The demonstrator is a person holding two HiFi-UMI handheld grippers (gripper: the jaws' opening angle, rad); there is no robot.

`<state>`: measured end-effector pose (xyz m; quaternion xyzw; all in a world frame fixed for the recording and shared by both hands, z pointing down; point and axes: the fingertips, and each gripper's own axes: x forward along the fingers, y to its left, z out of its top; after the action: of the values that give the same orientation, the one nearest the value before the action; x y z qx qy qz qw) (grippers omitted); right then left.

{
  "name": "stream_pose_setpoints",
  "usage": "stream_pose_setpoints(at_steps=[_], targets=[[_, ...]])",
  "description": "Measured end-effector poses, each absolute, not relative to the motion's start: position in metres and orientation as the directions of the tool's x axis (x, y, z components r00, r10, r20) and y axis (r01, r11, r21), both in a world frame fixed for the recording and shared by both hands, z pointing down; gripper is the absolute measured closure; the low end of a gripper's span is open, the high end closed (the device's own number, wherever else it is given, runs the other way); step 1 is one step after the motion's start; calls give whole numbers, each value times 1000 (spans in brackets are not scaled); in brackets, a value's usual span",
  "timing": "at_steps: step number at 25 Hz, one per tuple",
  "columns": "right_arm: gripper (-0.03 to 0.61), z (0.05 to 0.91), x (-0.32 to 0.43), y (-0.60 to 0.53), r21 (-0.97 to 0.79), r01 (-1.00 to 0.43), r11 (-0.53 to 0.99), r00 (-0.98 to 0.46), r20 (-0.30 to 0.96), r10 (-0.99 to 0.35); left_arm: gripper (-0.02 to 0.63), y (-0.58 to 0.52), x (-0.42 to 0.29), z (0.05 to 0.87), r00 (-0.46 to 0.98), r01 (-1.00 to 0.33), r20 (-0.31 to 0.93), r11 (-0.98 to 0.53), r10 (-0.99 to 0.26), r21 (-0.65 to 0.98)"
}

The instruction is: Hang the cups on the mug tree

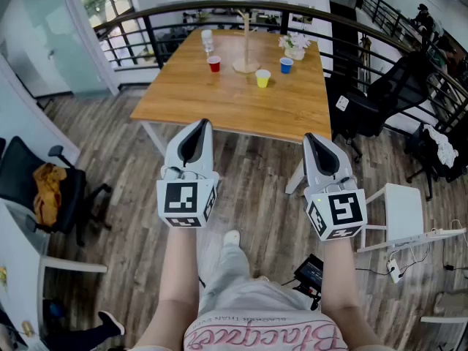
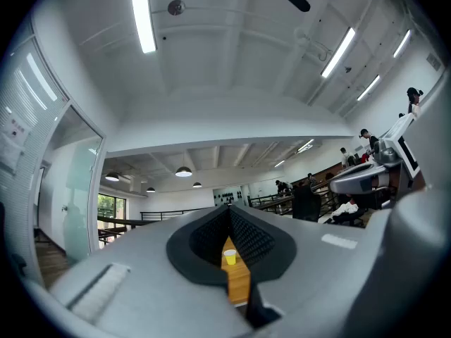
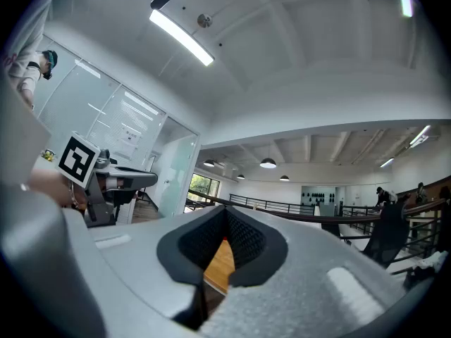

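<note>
Closest to the head camera are the person's white shirt with pink lettering (image 1: 263,335) and two bare forearms reaching forward. Each hand carries a grey two-finger tool with a black-and-white marker cube at its rear. I see the left gripper (image 1: 202,124) and the right gripper (image 1: 313,137) side by side, well apart from each other, over the grey-brown plank floor (image 1: 252,170) and short of the near edge of the rectangular wooden surface (image 1: 234,101).

Both sets of fingers are pressed together with nothing between them. Each gripper view shows the black ribbed pads meeting at the tips, with only a sliver of the wooden surface visible through the gap beneath.

Far across the surface stands the pale wooden mug tree (image 1: 246,44) on its round base. Three small cups stand upright around it: the red cup (image 1: 213,63) to its left, the yellow cup (image 1: 262,78) in front and slightly right, the blue cup (image 1: 286,65) to its right. A clear glass tumbler (image 1: 208,41) stands behind the red cup, and a white pot of flowers (image 1: 295,47) sits behind the blue one. A black railing (image 1: 183,12) curves behind the surface.
</note>
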<state>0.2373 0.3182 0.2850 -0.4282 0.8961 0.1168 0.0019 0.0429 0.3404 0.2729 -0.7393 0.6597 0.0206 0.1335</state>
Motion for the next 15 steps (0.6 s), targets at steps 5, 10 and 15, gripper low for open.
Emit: stream_pose_setpoints(at_steps=[5,10,15], targets=[[577,284,221,285,204,-774,600,-626,-103,-773,597,303,29,271,154,-977,-208,-118,-966,-176],[577,285,207,241,204,-787,581,-607,-95,-789,597,255,10,270,168,-977,-208,-135,-964,-165],[577,281,182,191,204,-802,562,-588,-99,-803,597,202,-16,268,187,-975,-214,-155,-959,-157]])
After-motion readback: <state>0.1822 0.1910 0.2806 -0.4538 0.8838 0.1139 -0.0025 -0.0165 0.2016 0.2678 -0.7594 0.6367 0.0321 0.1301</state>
